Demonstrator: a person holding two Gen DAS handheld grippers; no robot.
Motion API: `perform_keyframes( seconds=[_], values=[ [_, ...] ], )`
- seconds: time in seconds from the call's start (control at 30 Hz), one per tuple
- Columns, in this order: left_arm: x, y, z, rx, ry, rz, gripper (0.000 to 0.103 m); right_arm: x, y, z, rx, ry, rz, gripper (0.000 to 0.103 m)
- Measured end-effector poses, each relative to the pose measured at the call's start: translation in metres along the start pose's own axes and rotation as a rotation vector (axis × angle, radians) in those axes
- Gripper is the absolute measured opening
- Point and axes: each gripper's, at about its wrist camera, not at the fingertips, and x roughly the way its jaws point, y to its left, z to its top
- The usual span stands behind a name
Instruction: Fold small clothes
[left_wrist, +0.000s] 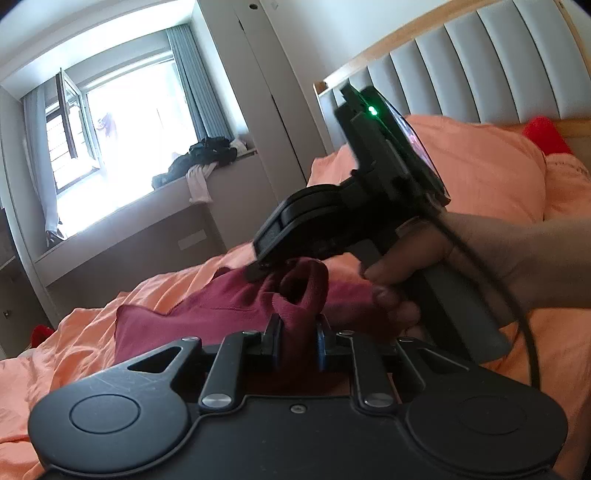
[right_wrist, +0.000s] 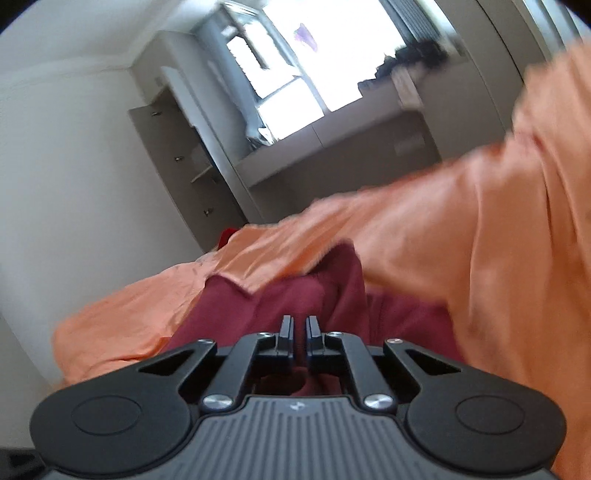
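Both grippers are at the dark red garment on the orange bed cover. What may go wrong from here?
1. The left gripper pinches only a bunched fold of the dark red garment, so the cloth may slip out or fold crooked.
2. The right gripper is shut close to the orange bed cover; it may drag the cover along.
3. Its cable hangs near the cloth and may snag.

Tight around the cloth, open toward the window

From the left gripper (left_wrist: 295, 332), the right gripper (left_wrist: 255, 271) and hand (left_wrist: 402, 280) block twelve to two o'clock (just beyond); sheet (left_wrist: 92, 325) at ten lies bare.
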Motion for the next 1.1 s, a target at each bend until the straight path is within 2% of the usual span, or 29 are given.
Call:
perform_keyframes(
  seconds=[0.13, 0.27, 0.47, 0.8, 0.93, 1.1],
  values=[
    [0.009, -0.005, 0.011, -0.020, -0.027, -0.007, 0.019, -0.018, -0.001, 0.015, -0.035, -0.079, -0.014, 0.006],
    [0.024, -0.017, 0.015, -0.044, -0.014, -0.048, 0.019, -0.028, -0.017, 0.017, -0.015, -0.100, -0.067, 0.006],
    [0.046, -0.029, 0.009, -0.052, 0.046, -0.078, 0.019, -0.013, -0.037, 0.002, 0.003, -0.011, -0.156, 0.006],
    [0.049, -0.020, 0.003, -0.115, 0.079, -0.129, 0.024, -0.015, -0.044, -0.005, 0.064, 0.034, -0.155, 0.007],
    [0.045, -0.008, 0.005, -0.186, 0.076, -0.191, 0.028, -0.014, -0.055, -0.005, 0.124, 0.060, -0.142, 0.015],
    [0.042, 0.010, 0.008, -0.318, 0.094, -0.277, 0.045, -0.017, -0.062, -0.007, 0.154, 0.069, -0.165, 0.030]
  ],
)
